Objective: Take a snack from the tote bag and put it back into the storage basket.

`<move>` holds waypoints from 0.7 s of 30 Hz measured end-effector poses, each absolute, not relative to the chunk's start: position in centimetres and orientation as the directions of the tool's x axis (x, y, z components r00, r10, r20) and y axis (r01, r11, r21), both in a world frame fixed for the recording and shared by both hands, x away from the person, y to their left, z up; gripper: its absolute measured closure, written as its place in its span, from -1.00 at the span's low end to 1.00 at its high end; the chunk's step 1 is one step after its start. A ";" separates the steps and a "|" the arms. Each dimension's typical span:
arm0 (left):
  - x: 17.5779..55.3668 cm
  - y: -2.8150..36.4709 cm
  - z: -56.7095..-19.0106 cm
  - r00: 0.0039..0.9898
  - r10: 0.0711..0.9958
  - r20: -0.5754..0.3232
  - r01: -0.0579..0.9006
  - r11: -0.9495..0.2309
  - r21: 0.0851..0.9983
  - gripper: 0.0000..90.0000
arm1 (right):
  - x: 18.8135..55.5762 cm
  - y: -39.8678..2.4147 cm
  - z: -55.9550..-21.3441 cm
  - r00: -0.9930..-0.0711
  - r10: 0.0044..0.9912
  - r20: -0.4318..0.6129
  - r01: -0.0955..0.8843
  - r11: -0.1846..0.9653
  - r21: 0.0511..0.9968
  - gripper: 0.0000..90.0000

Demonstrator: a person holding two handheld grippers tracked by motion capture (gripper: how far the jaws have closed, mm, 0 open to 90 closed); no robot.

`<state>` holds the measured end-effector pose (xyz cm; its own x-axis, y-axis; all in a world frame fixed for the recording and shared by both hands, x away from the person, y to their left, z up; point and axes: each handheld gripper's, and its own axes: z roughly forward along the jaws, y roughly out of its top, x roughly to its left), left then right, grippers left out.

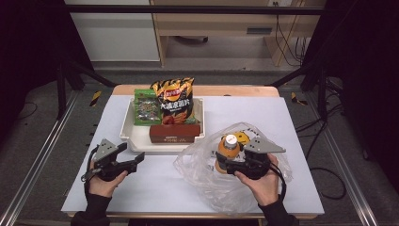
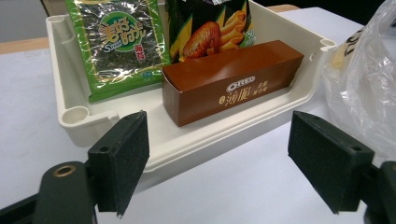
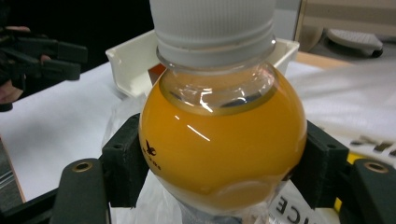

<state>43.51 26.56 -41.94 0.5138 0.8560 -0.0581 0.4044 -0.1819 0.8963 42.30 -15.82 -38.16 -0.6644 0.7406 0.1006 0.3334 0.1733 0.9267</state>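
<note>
One orange bottle (image 1: 228, 151) clamped in right gripper (image 1: 225, 164); left gripper (image 1: 133, 157) agape; three snacks in one tray (image 1: 136, 137).

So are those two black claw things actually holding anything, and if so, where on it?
The right gripper clamps the round orange juice bottle with a white cap by its bulging shoulder, over the clear plastic bag. The left gripper is open, holding nothing.

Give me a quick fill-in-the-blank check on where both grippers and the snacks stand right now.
1. The right gripper is shut on the ____ of orange juice.
2. The left gripper is ____ and holds nothing.
3. The brown Oreo box lies in the white ____.
4. The bottle stands on the clear plastic ____.

Missing words: bottle; open; tray; bag
</note>
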 end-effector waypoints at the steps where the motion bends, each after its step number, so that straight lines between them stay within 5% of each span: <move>1: 43.5 26.6 -41.9 0.514 0.856 -0.060 0.405 -0.181 0.896 -0.57 | 42.3 -15.8 -37.7 -0.666 0.740 0.098 0.326 0.170 0.930 -0.33; 21: 43.5 28.3 -41.4 0.485 0.871 -0.078 0.406 -0.145 0.902 -0.60 | 42.4 -10.3 -31.5 -0.745 0.663 0.072 0.240 0.166 0.956 -0.33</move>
<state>43.54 28.27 -41.36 0.4850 0.8711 -0.0776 0.4057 -0.1454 0.9024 42.44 -10.30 -31.49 -0.7450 0.6632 0.0721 0.2402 0.1659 0.9564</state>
